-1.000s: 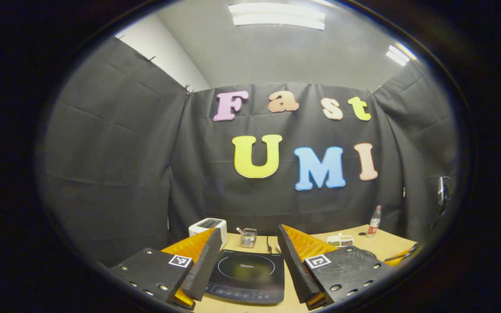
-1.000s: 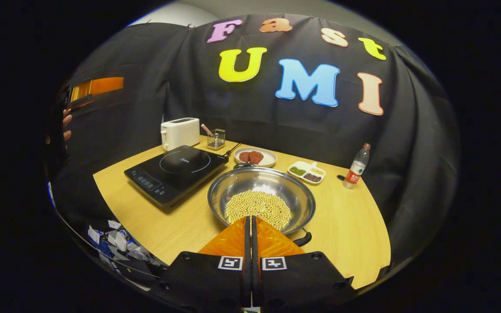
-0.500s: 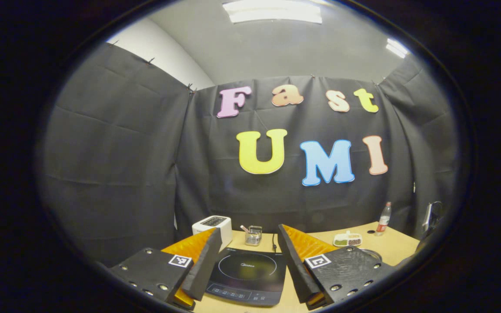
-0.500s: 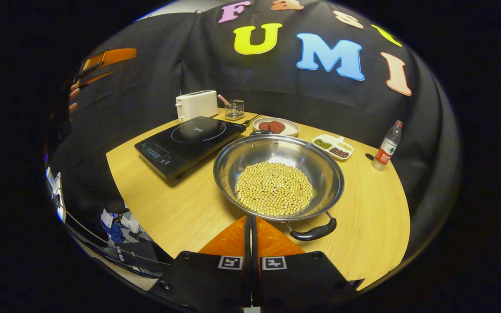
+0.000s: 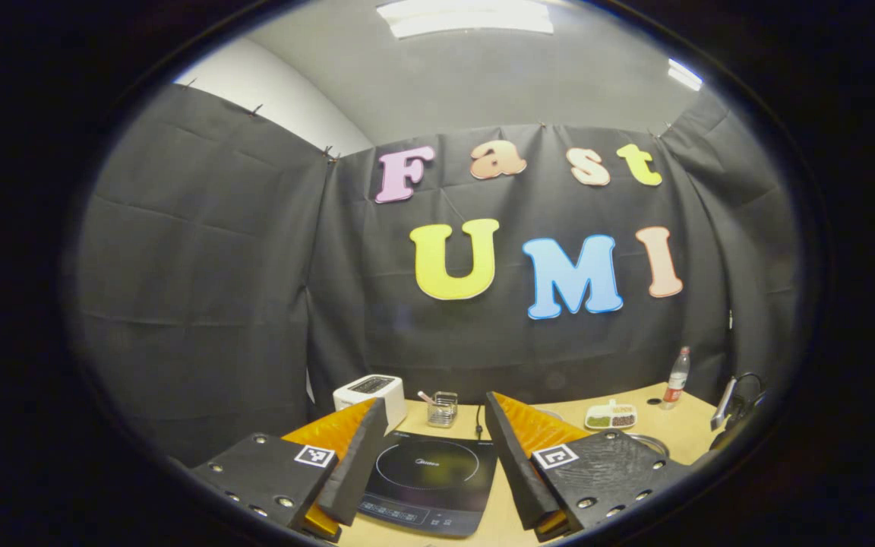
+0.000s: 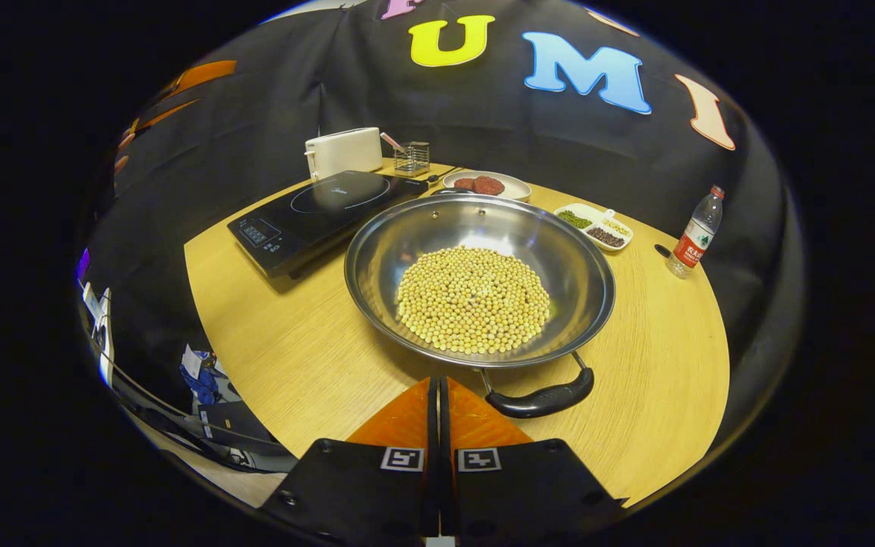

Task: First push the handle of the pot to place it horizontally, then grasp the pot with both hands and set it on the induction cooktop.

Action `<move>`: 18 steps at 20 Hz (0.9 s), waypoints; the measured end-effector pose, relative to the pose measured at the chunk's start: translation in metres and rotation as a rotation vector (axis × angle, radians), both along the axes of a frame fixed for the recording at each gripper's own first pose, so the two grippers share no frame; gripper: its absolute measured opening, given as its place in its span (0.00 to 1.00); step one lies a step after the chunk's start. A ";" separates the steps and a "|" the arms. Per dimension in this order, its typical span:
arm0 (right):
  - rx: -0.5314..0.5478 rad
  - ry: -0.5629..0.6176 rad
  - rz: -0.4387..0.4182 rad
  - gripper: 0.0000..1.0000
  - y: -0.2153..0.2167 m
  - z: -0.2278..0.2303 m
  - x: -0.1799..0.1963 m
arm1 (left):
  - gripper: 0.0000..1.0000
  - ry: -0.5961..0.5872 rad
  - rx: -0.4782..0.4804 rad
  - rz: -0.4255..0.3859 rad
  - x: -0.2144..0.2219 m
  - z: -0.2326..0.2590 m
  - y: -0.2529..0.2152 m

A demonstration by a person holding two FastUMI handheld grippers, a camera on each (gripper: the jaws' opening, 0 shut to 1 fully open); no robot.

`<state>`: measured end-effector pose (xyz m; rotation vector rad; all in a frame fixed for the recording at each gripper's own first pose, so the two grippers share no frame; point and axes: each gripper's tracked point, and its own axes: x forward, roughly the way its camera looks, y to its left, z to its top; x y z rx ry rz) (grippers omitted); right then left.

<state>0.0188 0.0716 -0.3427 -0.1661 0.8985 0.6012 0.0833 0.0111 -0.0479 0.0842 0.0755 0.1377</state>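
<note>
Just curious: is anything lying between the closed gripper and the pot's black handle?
No. In the right gripper view, only bare table separates the right gripper from the handle.

A staged kitchen corner inside a recording booth is shown rather than a real home. The space is closed in by black cloth pinned up as walls, with a plain ceiling and strip lights seen above it. A light wooden table is laid out with cooking things: an induction cooktop, a white toaster, a small wire holder, a plate of red food, a divided dish of beans, a water bottle and a steel pot filled with soybeans. Clutter is seen on the floor beside the table.
</note>
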 end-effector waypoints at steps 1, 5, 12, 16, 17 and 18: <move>-0.001 0.003 -0.005 0.02 -0.004 -0.002 0.002 | 0.76 0.001 0.001 -0.001 0.001 -0.002 -0.004; 0.013 0.015 -0.020 0.00 -0.013 -0.003 0.008 | 0.76 0.004 0.002 -0.011 0.010 -0.005 -0.019; 0.005 0.011 -0.049 0.02 -0.032 -0.006 0.020 | 0.76 0.020 -0.016 -0.039 0.021 -0.016 -0.047; 0.005 0.014 -0.071 0.02 -0.045 -0.008 0.030 | 0.76 0.019 -0.013 -0.050 0.030 -0.018 -0.060; 0.005 0.014 -0.074 0.02 -0.048 -0.008 0.033 | 0.76 0.021 -0.013 -0.051 0.031 -0.020 -0.062; 0.004 0.012 -0.078 0.02 -0.051 -0.007 0.036 | 0.76 0.023 -0.016 -0.052 0.033 -0.021 -0.065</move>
